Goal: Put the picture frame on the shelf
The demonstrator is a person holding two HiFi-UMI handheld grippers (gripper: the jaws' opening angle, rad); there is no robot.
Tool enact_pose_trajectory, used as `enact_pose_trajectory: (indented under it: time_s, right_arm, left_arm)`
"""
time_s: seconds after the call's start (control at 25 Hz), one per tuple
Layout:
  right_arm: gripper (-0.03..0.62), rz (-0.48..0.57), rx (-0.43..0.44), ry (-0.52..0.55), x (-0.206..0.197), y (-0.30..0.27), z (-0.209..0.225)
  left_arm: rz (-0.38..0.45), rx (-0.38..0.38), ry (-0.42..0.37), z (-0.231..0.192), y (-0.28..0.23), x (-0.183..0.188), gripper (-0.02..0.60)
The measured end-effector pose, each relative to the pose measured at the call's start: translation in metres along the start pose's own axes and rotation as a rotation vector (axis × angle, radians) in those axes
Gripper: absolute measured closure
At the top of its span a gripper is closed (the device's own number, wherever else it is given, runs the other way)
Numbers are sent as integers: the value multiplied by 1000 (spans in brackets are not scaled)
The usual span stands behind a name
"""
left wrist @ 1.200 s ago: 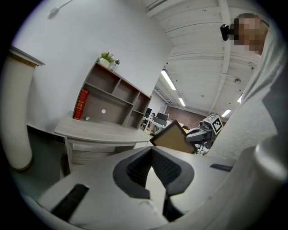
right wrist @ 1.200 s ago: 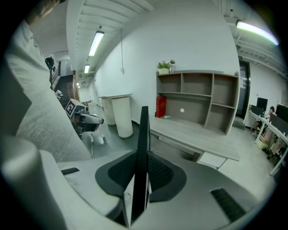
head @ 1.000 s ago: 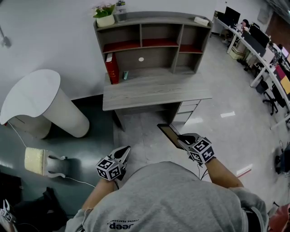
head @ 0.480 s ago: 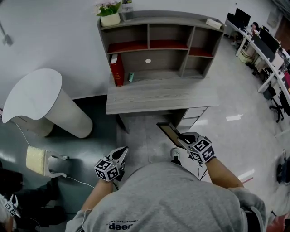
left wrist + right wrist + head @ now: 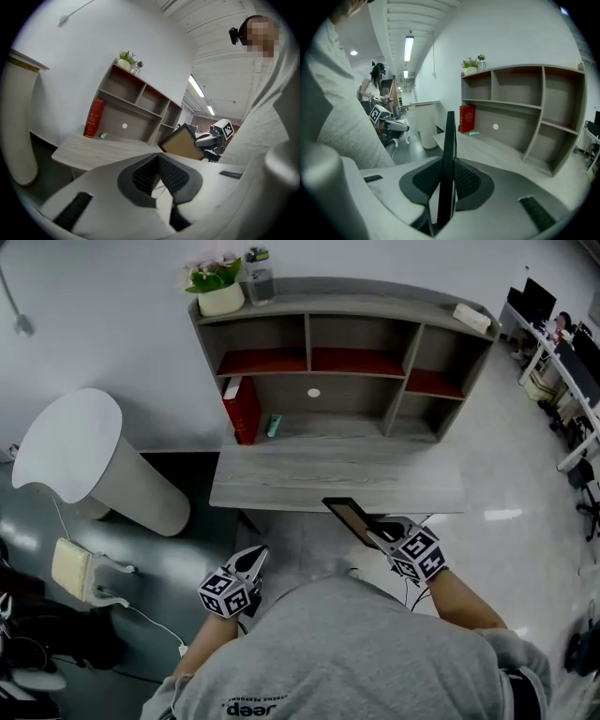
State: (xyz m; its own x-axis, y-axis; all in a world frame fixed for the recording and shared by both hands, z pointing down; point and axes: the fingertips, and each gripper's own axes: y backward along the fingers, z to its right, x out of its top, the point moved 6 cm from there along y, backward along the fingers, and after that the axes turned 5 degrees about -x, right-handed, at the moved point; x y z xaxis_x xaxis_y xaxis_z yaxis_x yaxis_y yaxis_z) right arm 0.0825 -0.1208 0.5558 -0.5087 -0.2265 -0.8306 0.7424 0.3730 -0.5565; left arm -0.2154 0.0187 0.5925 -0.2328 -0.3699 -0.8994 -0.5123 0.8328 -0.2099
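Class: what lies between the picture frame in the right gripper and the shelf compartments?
Only the bare grey desk top. The head view shows it stretching between the picture frame and the shelf.

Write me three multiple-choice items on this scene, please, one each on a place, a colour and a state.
1. Where does the plant stand?
A. On the shelf top, left end
B. On the shelf top, right end
C. In the middle compartment

2. What colour is the book on the desk?
A. Blue
B. Red
C. Green

3. The right gripper is:
A. Open and empty
B. Shut on the frame
C. Shut on the book

Answers:
1 A: the head view shows it at the top's left end.
2 B: its cover is red in every view.
3 B: the right gripper view shows the frame's edge clamped between the jaws.
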Motion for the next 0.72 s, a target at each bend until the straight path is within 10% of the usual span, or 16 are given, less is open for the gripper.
enact_pose_trajectory:
  time_s: [0.72]
  right_arm:
    - [505, 84, 118, -4, 48, -49, 203]
  left_arm:
    - [13, 69, -11, -21, -178, 72, 571]
